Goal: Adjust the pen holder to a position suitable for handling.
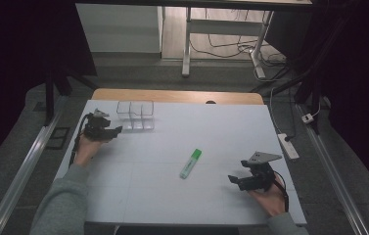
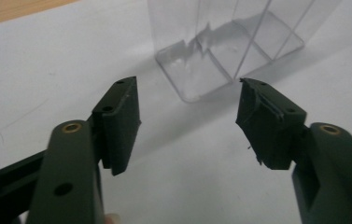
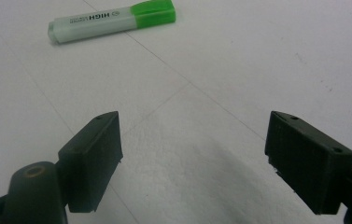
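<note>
A green-capped white highlighter [image 1: 191, 163] lies flat near the middle of the white table [image 1: 172, 196]; the right gripper view shows the highlighter [image 3: 113, 21] far ahead at the top. A clear plastic organiser [image 1: 135, 115] with compartments stands at the back left. My left gripper [image 1: 116, 130] sits just left of it, jaws open and empty; in the left gripper view the gripper [image 2: 187, 123] points at the organiser [image 2: 229, 51] a short way ahead. My right gripper [image 1: 232, 179] rests at the front right, open, to the right of the highlighter. From the right gripper view, the gripper [image 3: 192, 161] holds nothing.
A wooden strip [image 1: 177, 96] edges the table's far side. Beyond it stand desk legs [image 1: 187, 44] and cables on the floor. A power strip [image 1: 288, 145] lies by the right edge. Metal rails run along both sides.
</note>
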The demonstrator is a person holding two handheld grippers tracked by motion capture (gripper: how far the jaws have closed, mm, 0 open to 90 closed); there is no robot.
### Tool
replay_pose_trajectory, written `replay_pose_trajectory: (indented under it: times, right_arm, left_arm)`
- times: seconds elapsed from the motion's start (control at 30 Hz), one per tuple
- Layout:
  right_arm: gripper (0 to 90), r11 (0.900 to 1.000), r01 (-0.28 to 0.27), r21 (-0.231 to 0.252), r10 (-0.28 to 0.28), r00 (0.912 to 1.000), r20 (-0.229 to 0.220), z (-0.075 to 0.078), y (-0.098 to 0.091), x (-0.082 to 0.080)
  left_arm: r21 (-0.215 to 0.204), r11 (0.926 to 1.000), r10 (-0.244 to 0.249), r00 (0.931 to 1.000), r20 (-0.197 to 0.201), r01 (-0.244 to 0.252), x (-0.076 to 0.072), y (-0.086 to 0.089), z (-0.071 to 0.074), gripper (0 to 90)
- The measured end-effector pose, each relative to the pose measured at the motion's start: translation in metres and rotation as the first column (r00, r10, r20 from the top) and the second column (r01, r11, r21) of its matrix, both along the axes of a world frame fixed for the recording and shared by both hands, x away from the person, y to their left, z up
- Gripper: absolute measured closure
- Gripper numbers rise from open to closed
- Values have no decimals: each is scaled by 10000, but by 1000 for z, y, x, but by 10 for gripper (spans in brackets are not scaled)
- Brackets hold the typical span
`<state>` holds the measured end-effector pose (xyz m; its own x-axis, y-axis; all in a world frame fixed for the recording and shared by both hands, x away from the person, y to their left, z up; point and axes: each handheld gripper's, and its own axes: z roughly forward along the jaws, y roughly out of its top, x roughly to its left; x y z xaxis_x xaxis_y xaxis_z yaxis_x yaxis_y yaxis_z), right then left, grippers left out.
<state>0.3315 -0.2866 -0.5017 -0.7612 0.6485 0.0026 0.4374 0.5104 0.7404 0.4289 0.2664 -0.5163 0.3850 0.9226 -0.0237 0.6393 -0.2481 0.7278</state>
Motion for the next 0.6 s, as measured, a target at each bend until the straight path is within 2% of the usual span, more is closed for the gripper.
replay_pose_trajectory:
  times: [0.17, 0.27, 0.37, 0.5, 0.6]
  right_arm:
    - [184, 10000, 9, -19, -9, 10000, -53, -1, 0, 0]
    - [184, 10000, 0, -73, 0, 10000, -70, -1, 1, 0]
    - [184, 10000, 9, -33, -10, 10000, -49, -1, 1, 0]
    - [185, 10000, 16, -36, -17, 10000, -65, -1, 1, 0]
    - [184, 10000, -1, -54, 1, 10000, -81, -1, 1, 0]
  left_arm:
    - [-97, 9999, 105, 9997, 204, -103, 8, 2, 2, 509]
    - [-186, 9998, 87, 9997, 240, -83, 11, 4, 2, 600]
    - [-330, 9994, 128, 9996, 244, -120, 13, 8, 2, 739]
    - [-449, 9990, 19, 9999, 168, -11, 14, 12, 2, 879]
    - [-466, 9989, 33, 9998, 211, -23, 15, 13, 2, 890]
